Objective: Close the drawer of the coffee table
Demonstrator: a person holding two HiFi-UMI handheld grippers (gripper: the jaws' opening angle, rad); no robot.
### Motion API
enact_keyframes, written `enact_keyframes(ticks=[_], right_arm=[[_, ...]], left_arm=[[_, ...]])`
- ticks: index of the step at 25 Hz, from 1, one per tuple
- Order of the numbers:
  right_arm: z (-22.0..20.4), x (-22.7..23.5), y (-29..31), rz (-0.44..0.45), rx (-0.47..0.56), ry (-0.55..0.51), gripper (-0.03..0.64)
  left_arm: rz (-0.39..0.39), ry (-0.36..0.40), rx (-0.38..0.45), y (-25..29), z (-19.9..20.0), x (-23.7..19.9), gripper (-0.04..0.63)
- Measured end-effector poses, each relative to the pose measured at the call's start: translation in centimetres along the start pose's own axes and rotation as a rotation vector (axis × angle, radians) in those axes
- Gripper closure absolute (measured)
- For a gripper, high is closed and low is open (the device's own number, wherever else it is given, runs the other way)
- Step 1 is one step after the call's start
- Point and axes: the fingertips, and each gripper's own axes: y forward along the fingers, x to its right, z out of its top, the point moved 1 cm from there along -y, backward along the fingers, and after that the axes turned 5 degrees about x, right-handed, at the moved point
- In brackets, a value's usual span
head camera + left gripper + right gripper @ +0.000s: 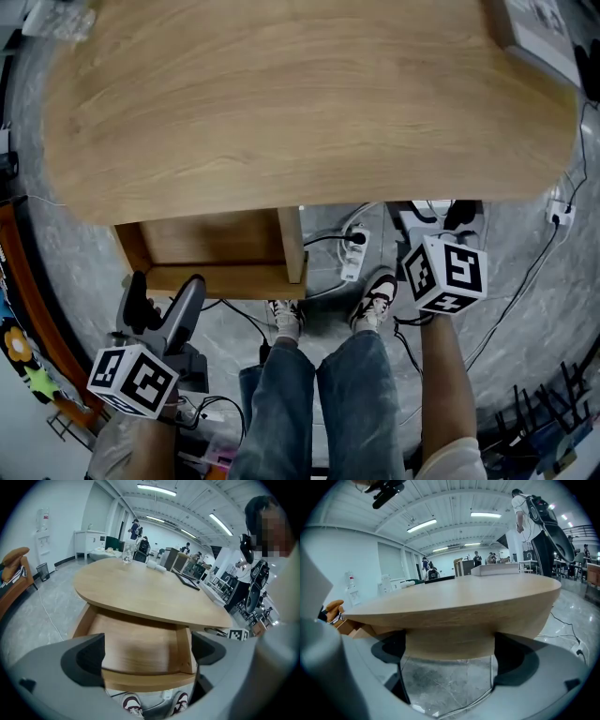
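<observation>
The open drawer [216, 251] of the coffee table [309, 103] lies at 12 o'clock just ahead of the left gripper [166, 292], its front panel crosswise to the spread, empty jaws, while the right gripper [449, 663], jaws likewise spread and empty, is farther off at the drawer's 3 o'clock.

This looks like a large open-plan lab or work hall rather than a home. A high white ceiling with exposed beams carries long strip lights [157, 488], and the walls are plain white. The polished grey stone-pattern floor [506, 225] has a white power strip [353, 253] and loose black cables [525, 281] trailing over it. Far behind, people [136, 527] stand among desks and dark equipment. A white water dispenser [43, 529] stands by the wall. The light-wood oval coffee table [300, 103] and an orange-brown sofa [10, 590] give one home-like corner.
</observation>
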Motion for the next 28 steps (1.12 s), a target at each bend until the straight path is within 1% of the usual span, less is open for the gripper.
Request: enact_keyframes(ticks=[12, 15, 19, 22, 25, 28], right_arm=[[0.1, 0.3, 0.2, -0.006, 0.006, -0.002, 0.029], [0.2, 0.6, -0.7, -0.015, 0.007, -0.006, 0.031], [0.2, 0.6, -2.9, -0.015, -0.017, -0.029, 0.045], [0.6, 0.1, -5.1, -0.009, -0.035, -0.023, 0.074], [1.9, -0.8, -7.6, -0.018, -0.022, 0.008, 0.109], [3.7, -1.6, -10.2, -0.039, 0.005, 0.038, 0.198]], left_arm=[[0.039, -0.066, 0.051, -1.4, 0.1, -0.1, 0.021], [0.044, -0.093, 0.066, -2.0, -0.1, 0.0, 0.021], [0.037, -0.122, 0.078, -2.9, -0.4, 0.7, 0.021], [0.026, -0.121, 0.094, -3.6, -0.3, 1.2, 0.021], [0.012, -0.123, 0.116, -4.3, 0.1, 1.9, 0.021], [-0.003, -0.127, 0.142, -5.0, 0.6, 2.8, 0.021]])
